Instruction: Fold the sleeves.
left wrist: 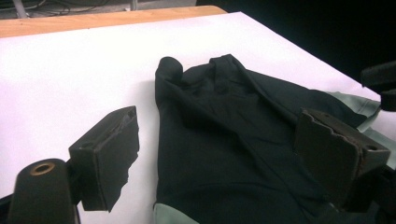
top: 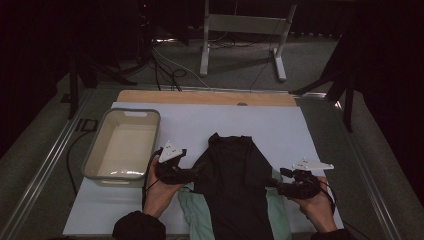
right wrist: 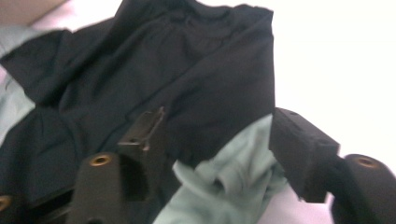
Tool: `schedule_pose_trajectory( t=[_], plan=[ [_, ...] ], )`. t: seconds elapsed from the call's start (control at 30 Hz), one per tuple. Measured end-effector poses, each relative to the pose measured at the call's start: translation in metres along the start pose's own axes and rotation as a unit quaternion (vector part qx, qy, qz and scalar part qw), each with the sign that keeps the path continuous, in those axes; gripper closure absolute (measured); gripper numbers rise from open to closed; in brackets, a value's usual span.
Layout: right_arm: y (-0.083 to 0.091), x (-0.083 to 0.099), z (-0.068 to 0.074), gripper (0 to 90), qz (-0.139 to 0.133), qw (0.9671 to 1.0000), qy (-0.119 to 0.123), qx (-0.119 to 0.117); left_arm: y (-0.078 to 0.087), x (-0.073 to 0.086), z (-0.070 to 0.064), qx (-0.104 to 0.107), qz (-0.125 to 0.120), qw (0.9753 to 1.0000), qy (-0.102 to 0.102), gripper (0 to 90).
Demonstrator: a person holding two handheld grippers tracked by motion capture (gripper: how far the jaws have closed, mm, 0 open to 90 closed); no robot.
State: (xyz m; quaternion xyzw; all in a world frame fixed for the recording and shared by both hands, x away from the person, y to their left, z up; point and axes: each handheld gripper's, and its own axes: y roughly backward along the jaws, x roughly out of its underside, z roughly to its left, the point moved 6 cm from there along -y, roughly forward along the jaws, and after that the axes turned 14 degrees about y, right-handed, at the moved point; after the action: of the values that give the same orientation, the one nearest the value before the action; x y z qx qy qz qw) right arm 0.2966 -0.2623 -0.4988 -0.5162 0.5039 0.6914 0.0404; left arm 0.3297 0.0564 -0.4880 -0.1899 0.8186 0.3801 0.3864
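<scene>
Both the left gripper (top: 196,172) and right gripper (top: 272,187) stand with jaws apart, flanking the crumpled black cloth garment (top: 232,180) lying mid-table over a pale green cloth (top: 196,212), so the grasp step appears pending: each must close on an edge.

Two garments (top: 231,175) (overlapping), one bin (top: 98,150)

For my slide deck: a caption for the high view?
Two open hand-held grippers, left and right, flank a black garment lying over a pale green one, beside a bin.
</scene>
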Motion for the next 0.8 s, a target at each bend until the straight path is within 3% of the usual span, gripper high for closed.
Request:
schedule_pose_trajectory(
  t=[0.27,0.37,0.8],
  plan=[
    [-0.013,-0.015,-0.010,22.9,-0.005,1.0000,0.002,0.008,-0.010,-0.004,0.003,-0.001,0.006,1.0000,-0.001,6.2],
    [-0.016,-0.019,-0.012,21.1,-0.005,0.9999,0.004,0.008,-0.013,-0.005,0.003,0.015,0.003,0.9999,-0.008,0.3],
    [-0.028,-0.031,-0.023,14.5,-0.017,0.9998,-0.005,0.009,-0.025,-0.007,0.006,0.026,0.011,0.9993,-0.025,0.2]
  ],
)
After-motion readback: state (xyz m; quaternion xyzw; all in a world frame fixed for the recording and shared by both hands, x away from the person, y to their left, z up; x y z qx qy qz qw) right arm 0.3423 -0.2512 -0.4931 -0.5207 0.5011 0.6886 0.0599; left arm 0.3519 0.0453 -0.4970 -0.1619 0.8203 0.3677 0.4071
